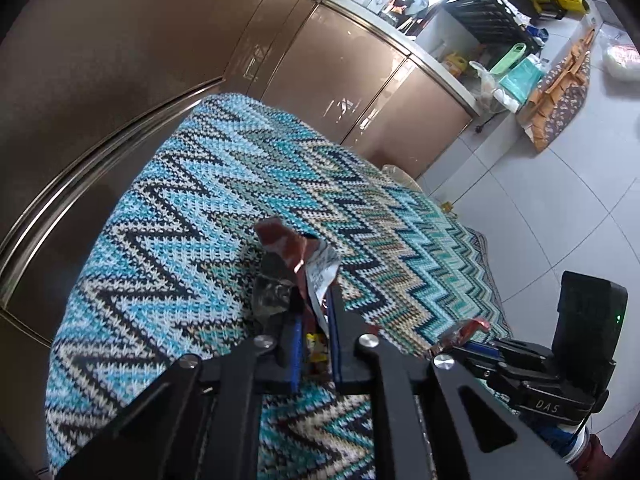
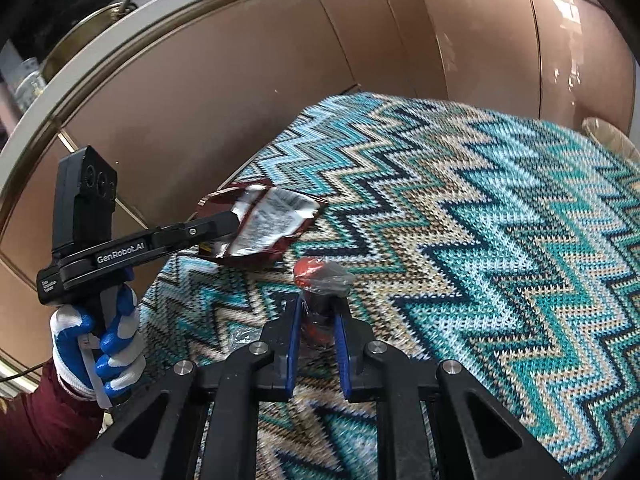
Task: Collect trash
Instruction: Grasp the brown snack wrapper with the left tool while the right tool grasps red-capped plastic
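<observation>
My left gripper (image 1: 314, 300) is shut on a dark red and silver snack wrapper (image 1: 304, 260), held just above the zigzag-knit cloth (image 1: 180, 220). The right wrist view shows the same wrapper (image 2: 268, 224) in the left gripper (image 2: 224, 224) at the cloth's left edge. My right gripper (image 2: 320, 304) is shut on a small red and clear plastic wrapper (image 2: 322, 276), held over the cloth. That wrapper also shows in the left wrist view (image 1: 460, 334) at the right gripper's tip (image 1: 468, 346).
Brown glossy cabinet doors (image 1: 360, 80) stand behind the cloth-covered table. A lined bin (image 2: 612, 140) sits past the table's far right corner. White tiled floor (image 1: 560, 200) lies to the right, with bags and a black rack (image 1: 500, 4) on a counter.
</observation>
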A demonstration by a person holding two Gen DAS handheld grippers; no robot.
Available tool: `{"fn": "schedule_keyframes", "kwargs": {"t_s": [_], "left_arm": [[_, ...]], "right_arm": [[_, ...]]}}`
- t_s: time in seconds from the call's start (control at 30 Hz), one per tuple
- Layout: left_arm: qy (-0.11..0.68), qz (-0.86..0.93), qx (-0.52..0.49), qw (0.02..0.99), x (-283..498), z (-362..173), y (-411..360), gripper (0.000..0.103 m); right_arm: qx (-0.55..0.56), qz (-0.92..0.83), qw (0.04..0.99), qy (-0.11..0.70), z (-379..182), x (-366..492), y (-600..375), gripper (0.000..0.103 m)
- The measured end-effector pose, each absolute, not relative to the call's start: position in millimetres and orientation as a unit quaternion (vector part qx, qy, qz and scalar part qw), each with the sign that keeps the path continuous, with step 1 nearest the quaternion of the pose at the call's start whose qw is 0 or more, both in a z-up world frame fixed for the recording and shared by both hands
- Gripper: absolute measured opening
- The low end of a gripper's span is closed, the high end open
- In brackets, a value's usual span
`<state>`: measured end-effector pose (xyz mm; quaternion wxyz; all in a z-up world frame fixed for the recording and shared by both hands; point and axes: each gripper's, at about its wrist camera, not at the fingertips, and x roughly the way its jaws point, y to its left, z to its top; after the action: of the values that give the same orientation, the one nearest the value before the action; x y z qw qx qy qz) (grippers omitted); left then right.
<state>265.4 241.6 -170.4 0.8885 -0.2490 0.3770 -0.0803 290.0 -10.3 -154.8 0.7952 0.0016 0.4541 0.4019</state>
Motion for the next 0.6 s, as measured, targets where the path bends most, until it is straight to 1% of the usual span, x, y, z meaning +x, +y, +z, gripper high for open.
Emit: {"fn": "schedule_keyframes", "kwargs": {"t_s": [0.2, 0.4, 0.6], "left_arm": [[0.36, -0.088, -0.239, 0.897, 242, -150, 238, 0.01], [0.341, -0.091, -0.222, 0.909, 215, -127, 228, 0.005], [0.335, -0.073, -0.236, 0.909, 197, -119, 235, 0.006]], "right_arm": [[0.005, 0.403, 0.804, 0.437, -137, 265, -22, 0.015], [0.013, 0.394, 0.82, 0.415, -117, 240, -42, 0.015], [0.023, 0.385, 0.835, 0.393, -100, 223, -64, 0.015]]}}
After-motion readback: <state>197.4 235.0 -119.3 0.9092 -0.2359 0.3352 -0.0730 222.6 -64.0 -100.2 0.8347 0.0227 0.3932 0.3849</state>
